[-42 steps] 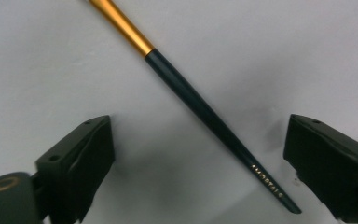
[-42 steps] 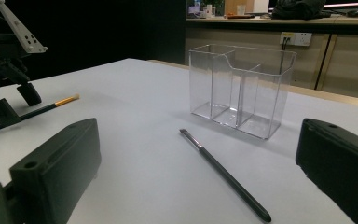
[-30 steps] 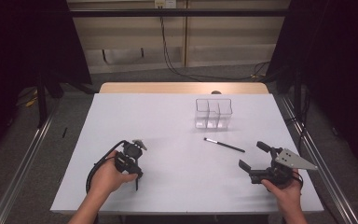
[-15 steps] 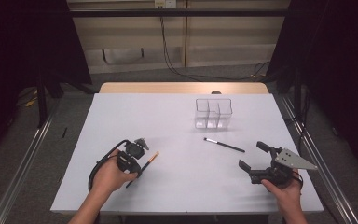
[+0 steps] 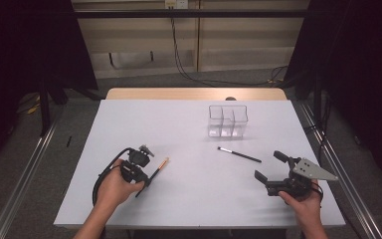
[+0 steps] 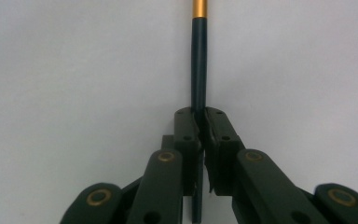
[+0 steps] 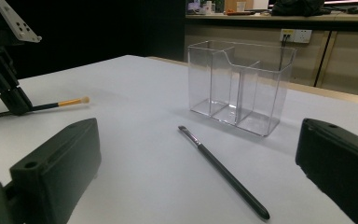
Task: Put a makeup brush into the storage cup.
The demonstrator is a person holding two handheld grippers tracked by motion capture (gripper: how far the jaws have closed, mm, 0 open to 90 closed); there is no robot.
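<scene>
The left gripper has just shut its jaws on the gold-tipped brush, so it can lift it, while the right gripper waits with jaws spread.

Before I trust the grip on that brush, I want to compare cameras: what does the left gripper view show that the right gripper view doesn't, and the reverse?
Left gripper view alone: the left gripper with its pads pressed on the dark handle of the gold-banded brush. Right gripper view alone: the clear organizer, the black brush lying before it, and the right gripper open. Both: the gold-banded brush on the white table.
</scene>
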